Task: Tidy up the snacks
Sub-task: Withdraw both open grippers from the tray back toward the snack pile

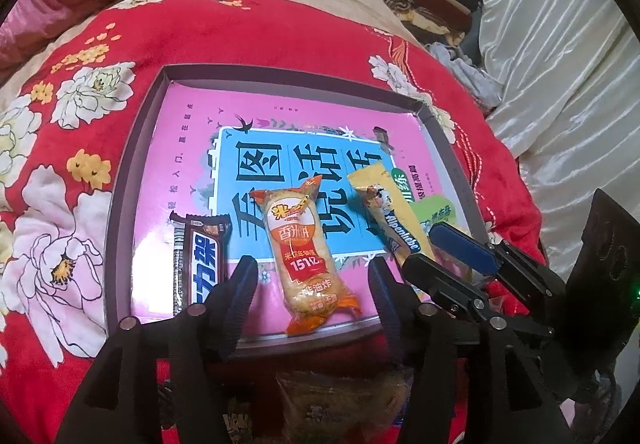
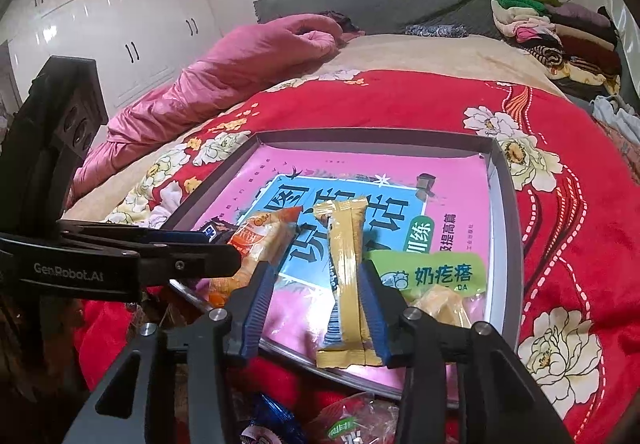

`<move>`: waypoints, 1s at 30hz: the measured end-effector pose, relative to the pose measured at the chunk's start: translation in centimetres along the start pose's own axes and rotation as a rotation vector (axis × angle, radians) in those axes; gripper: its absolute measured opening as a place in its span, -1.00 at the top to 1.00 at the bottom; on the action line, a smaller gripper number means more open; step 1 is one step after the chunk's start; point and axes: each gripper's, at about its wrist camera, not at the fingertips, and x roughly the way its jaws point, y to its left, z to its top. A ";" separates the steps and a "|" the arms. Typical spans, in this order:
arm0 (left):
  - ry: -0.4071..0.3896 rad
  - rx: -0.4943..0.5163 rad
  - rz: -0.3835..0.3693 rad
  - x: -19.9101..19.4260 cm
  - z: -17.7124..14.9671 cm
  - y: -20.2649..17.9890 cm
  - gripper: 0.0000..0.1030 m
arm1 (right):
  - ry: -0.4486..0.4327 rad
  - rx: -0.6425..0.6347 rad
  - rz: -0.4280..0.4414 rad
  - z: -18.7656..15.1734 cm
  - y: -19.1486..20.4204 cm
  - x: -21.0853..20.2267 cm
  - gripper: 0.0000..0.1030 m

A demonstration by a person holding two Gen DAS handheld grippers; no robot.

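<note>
A shallow grey tray with a pink and blue printed liner lies on the red floral bedspread. In it lie a brown chocolate bar, an orange rice cracker pack, a yellow Alpenliebe candy stick and a green milk snack bag. My left gripper is open, its fingers on either side of the rice cracker pack. My right gripper is open around the yellow candy stick, which rests against the right finger. The tray also shows in the right wrist view.
More wrapped snacks lie on the bedspread below the tray's near edge. A pink quilt lies at the far left, folded clothes are stacked at the far right, and a white satin curtain hangs on the right.
</note>
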 end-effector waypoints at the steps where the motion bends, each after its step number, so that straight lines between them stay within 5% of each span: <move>1: -0.003 0.000 0.000 -0.1 0.0 0.0 -0.21 | -0.003 -0.001 -0.002 0.0 0.0 -0.1 0.12; 12: -0.036 -0.002 0.006 -1.5 -0.2 0.3 -0.53 | -0.055 -0.002 -0.012 0.4 -0.1 -1.1 -0.10; 30: -0.097 -0.015 -0.026 -4.5 -1.0 1.4 -0.55 | -0.174 -0.001 0.007 0.6 0.0 -3.8 -0.64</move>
